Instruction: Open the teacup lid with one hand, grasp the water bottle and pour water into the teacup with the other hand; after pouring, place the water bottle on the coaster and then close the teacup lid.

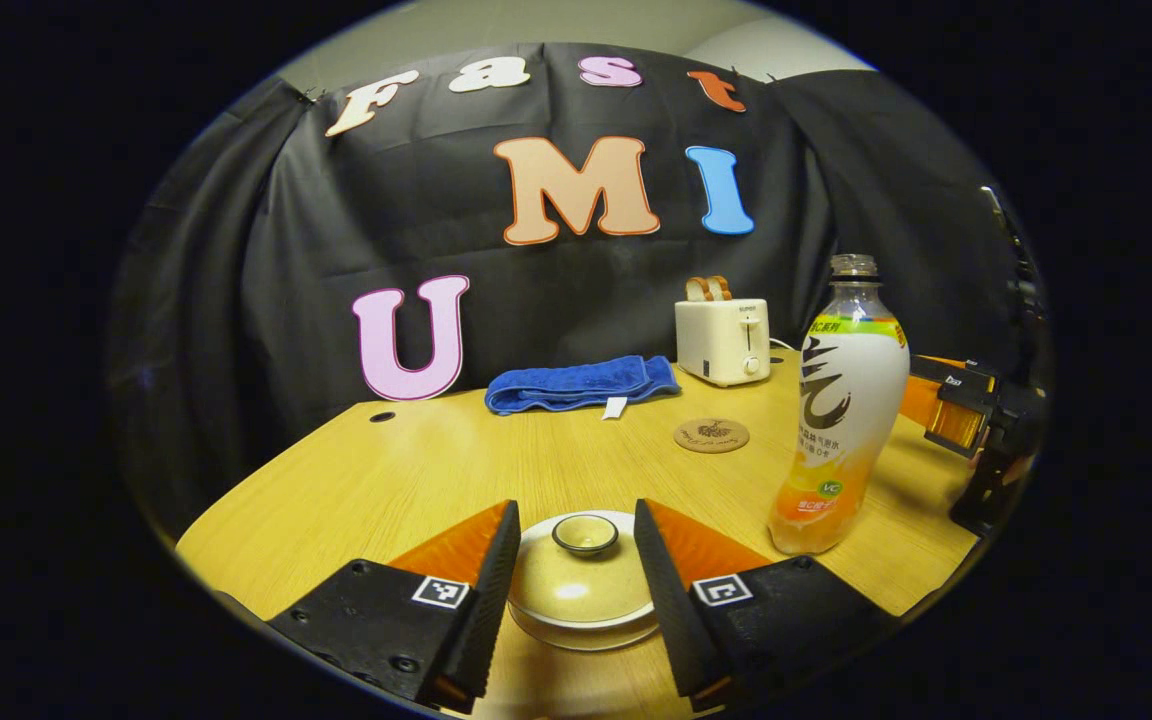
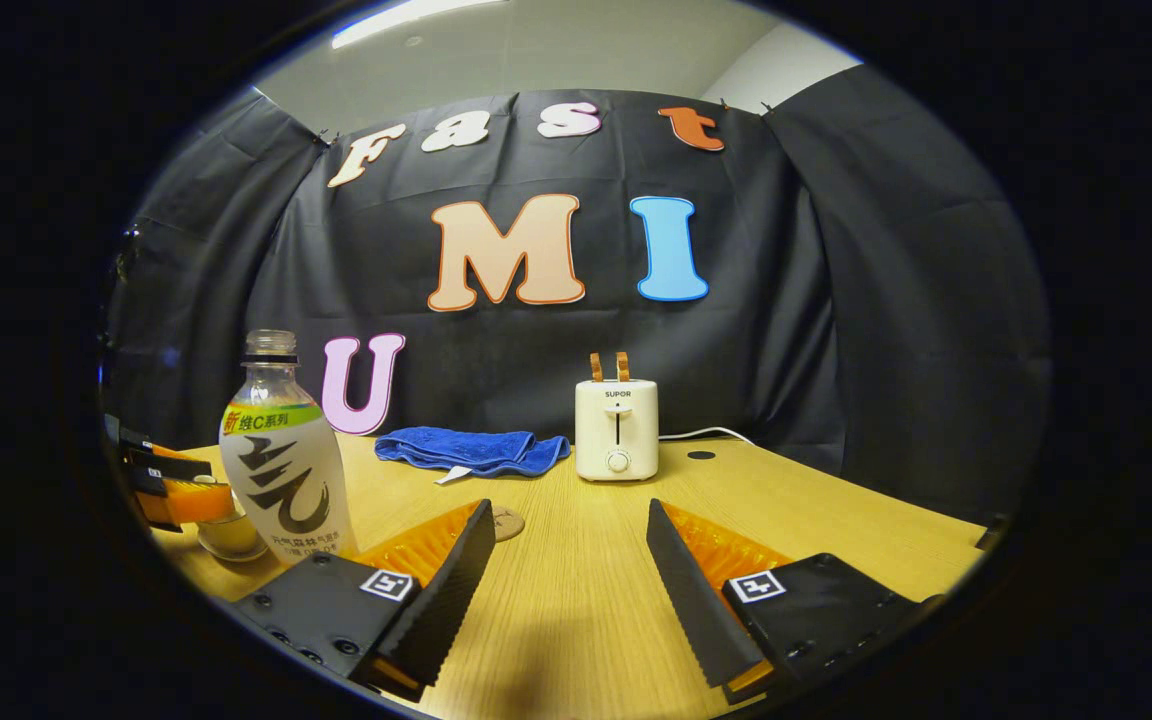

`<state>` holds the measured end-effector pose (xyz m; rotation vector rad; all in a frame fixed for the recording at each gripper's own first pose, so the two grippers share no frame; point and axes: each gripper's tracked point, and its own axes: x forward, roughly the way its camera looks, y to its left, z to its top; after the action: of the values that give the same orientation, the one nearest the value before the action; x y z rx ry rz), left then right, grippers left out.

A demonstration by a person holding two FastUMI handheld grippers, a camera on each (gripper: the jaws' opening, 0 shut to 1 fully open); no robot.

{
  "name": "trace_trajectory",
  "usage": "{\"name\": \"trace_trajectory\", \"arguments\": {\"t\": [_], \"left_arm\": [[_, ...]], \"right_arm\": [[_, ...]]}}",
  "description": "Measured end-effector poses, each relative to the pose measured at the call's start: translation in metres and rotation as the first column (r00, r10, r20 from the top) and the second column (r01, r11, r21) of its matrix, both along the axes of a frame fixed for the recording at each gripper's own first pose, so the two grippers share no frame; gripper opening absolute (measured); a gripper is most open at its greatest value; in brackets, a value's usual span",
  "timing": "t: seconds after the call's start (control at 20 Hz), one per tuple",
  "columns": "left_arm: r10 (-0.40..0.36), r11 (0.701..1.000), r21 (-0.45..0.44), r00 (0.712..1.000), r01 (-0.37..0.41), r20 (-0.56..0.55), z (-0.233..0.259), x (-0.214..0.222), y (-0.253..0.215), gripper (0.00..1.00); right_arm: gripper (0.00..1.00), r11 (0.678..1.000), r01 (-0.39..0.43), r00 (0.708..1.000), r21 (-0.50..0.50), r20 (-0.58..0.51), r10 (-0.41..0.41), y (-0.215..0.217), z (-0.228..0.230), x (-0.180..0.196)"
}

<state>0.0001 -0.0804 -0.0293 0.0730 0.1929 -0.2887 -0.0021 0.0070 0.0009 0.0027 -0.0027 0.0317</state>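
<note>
Wooden table [image 1: 416, 470] before us: our left gripper [image 1: 577, 560] spreads wide around the lidded teacup [image 1: 581, 585], our right gripper [image 2: 568, 580] gapes empty just right of the water bottle [image 2: 286, 465], which may topple if we clip it approaching.

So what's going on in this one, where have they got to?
Early stage. The left tool is open, its fingers straddling the lidded teacup, lid still on. The right tool is open over bare table, with the water bottle standing untouched to its left. The coaster sits free.
</note>
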Motion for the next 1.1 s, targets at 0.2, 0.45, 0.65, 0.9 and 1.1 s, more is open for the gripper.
{"name": "trace_trajectory", "arguments": {"t": [0.2, 0.45, 0.65, 0.9, 1.1], "left_arm": [[0.006, 1.000, 0.007, 1.000, -0.006, 0.006, 0.002, 0.002, 0.001, 0.49], [-0.007, 1.000, 0.010, 1.000, 0.007, 0.019, 0.003, 0.003, -0.002, 0.35], [-0.015, 1.000, 0.012, 1.000, 0.014, 0.028, 0.004, 0.004, -0.003, 0.25], [0.005, 1.000, -0.004, 0.997, -0.005, 0.073, 0.017, 0.005, 0.003, 0.23], [0.023, 1.000, -0.012, 0.993, -0.021, 0.112, 0.028, 0.004, 0.009, 0.23]], "right_arm": [[0.98, 1.000, 0.000, 1.000, 0.000, 0.001, 0.000, 0.001, -0.001, 0.001], [0.95, 1.000, 0.000, 1.000, 0.001, 0.001, 0.000, 0.000, 0.000, 0.001], [0.99, 1.000, -0.010, 1.000, 0.001, -0.004, 0.010, 0.003, -0.002, 0.001], [0.98, 0.999, -0.047, 0.999, 0.004, -0.008, 0.047, 0.011, -0.002, -0.005], [0.95, 0.994, -0.112, 0.993, 0.013, -0.025, 0.112, 0.030, -0.004, -0.018]]}}
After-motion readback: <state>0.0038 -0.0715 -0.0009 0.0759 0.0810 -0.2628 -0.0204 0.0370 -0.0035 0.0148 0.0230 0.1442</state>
